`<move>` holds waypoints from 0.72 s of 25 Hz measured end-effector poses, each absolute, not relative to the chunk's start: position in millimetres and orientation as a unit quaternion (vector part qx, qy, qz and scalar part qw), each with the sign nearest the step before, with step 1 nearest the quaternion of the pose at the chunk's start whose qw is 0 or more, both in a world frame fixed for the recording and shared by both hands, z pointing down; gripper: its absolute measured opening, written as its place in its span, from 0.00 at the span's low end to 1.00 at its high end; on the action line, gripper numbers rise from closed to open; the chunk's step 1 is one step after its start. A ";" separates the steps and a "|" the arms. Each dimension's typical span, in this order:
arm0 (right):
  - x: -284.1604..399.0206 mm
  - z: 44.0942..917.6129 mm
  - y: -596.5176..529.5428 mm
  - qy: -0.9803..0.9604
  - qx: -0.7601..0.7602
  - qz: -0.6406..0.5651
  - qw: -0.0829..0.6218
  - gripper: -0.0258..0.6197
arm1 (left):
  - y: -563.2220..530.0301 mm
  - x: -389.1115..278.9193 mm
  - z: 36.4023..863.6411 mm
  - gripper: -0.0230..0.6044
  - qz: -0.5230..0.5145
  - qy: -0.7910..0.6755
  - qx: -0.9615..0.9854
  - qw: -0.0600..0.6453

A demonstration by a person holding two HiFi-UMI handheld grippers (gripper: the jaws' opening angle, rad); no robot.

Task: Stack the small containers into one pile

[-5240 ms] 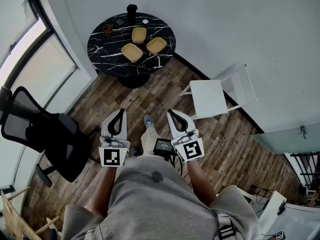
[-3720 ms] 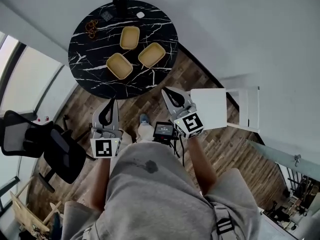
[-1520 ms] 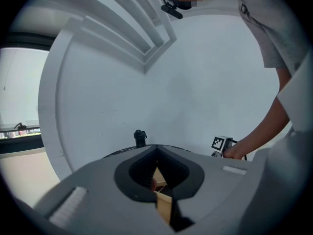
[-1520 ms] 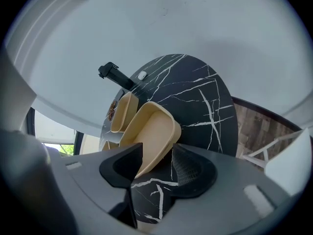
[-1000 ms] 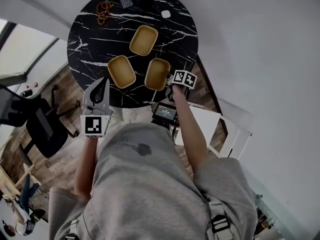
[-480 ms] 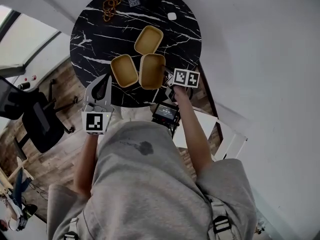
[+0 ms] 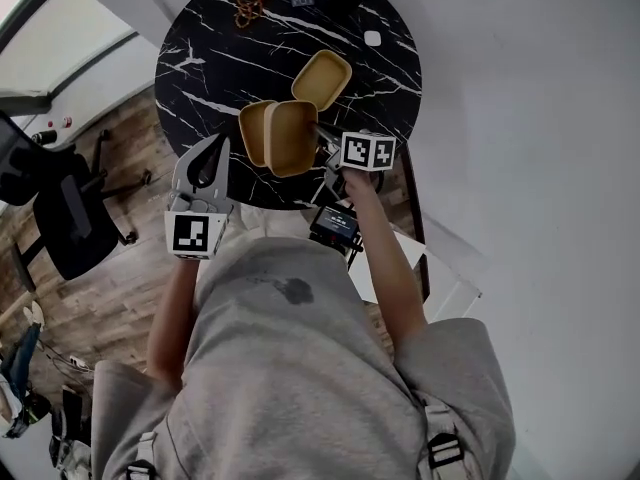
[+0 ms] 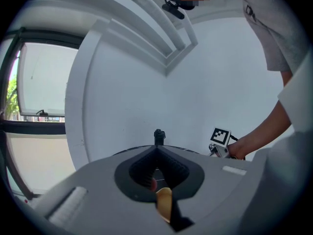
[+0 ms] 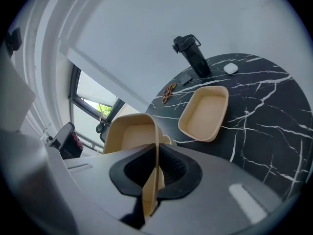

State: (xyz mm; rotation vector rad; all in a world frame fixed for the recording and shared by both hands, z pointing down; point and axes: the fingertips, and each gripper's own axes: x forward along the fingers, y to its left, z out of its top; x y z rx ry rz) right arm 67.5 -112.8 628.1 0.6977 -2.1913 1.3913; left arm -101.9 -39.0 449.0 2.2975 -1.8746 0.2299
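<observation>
My right gripper [image 9: 155,155] is clamped on one thin side wall of a small tan container [image 7: 290,138], and that container hangs off the table [image 7: 230,58], tipped well over, above and partly covering a second container [image 7: 250,128] that sits on the black marble. A third container [image 7: 322,78] lies further back, apart from both. My left gripper [image 7: 210,153] has its jaws together on nothing and hovers by the near edge of the table, touching none of them. The pinch worries me most: I hold only a sliver of wall, so the tub could pivot in the pads or slide out if I swing it fast. Because it is so tilted, I judge it may come down with a corner on the lower rim and sit cocked instead of nesting. A hard landing could also shove the lower tub across the slick top, since nothing steadies it. If I let go before it seats, it could tumble toward the table edge. The bottle [image 9: 193,55] at the back looks safely out of my path.
</observation>
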 end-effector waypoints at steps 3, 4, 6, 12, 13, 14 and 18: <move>53.8 637.6 -108.2 -0.793 0.239 0.502 0.247 0.09 | -38.9 -110.1 449.3 0.03 0.068 -0.635 0.765 0.090; 50.1 641.6 -106.8 -0.793 0.236 0.500 0.257 0.09 | -38.5 -111.9 450.9 0.03 0.070 -0.635 0.764 0.093; 42.0 648.8 -104.9 -0.793 0.228 0.494 0.274 0.09 | -38.6 -116.8 453.2 0.03 0.066 -0.637 0.763 0.092; 19.2 665.2 -102.8 -0.789 0.214 0.491 0.302 0.09 | -35.7 -140.7 460.9 0.03 0.066 -0.648 0.751 0.110; 16.5 667.4 -102.2 -0.789 0.213 0.488 0.307 0.09 | -34.5 -144.6 463.4 0.03 0.068 -0.649 0.749 0.115; 13.7 669.3 -101.7 -0.789 0.212 0.485 0.313 0.09 | -33.3 -148.5 466.2 0.03 0.071 -0.650 0.747 0.121; 6.6 677.1 -101.5 -0.791 0.212 0.468 0.333 0.09 | -31.7 -166.8 472.1 0.03 0.069 -0.658 0.741 0.112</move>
